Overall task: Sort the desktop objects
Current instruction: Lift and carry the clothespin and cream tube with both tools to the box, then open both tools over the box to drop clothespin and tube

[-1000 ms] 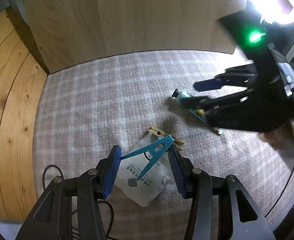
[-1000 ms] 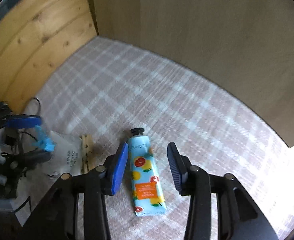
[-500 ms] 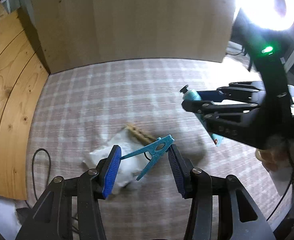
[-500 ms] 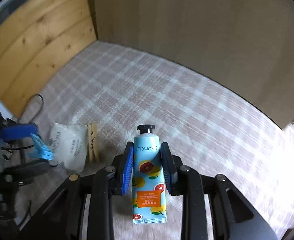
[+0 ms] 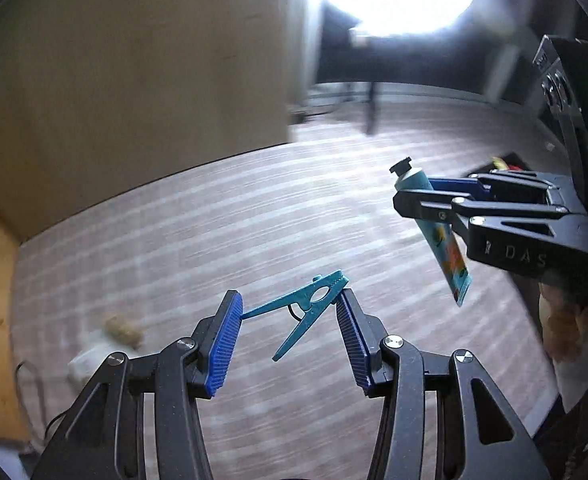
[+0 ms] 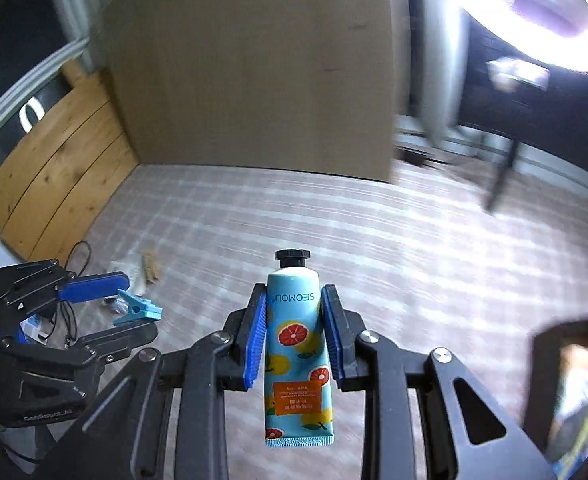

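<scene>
My left gripper (image 5: 289,304) is shut on a teal plastic clothespin (image 5: 306,306), held crosswise between the blue pads above the checked tablecloth (image 5: 213,232). My right gripper (image 6: 294,304) is shut on a light-blue hand cream tube (image 6: 296,344) with fruit print and a black cap, held upright in the air. The tube (image 5: 440,236) and right gripper (image 5: 426,196) show at the right of the left wrist view. The left gripper (image 6: 121,300) with the clothespin (image 6: 137,310) shows at the left of the right wrist view.
A wooden clothespin (image 6: 151,268) and a white sachet (image 6: 127,276) lie on the cloth at the left, near a black cable (image 6: 77,252). A dark box (image 6: 570,384) stands at the right. A board wall (image 6: 253,80) closes the back; wooden planks (image 6: 53,176) stand left.
Both grippers have lifted and swung right with their objects; the views now tilt up toward the room and lamp. The right gripper closed on the tube a second ago.
</scene>
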Demonstrator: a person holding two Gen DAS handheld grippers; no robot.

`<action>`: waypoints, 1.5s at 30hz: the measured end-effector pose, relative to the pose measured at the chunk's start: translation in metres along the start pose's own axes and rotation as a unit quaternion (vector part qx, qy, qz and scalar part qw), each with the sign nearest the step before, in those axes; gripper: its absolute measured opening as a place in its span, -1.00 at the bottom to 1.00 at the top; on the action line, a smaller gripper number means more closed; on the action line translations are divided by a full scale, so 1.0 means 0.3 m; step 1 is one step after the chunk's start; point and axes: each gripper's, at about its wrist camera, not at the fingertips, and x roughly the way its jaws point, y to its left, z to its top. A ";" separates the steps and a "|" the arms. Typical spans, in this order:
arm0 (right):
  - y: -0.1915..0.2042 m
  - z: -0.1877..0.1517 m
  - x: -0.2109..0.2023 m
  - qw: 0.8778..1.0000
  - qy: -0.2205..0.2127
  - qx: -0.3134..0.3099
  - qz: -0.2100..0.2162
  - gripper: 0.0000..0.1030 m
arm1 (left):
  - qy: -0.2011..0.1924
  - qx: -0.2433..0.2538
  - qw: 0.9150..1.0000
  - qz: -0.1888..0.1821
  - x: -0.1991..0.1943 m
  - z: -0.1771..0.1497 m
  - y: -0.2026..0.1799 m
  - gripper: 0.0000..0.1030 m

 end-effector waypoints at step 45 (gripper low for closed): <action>-1.140 -0.651 -0.922 0.921 -0.063 0.286 -0.259 0.04 | 0.046 0.256 0.945 -0.198 0.146 0.071 -1.376 0.11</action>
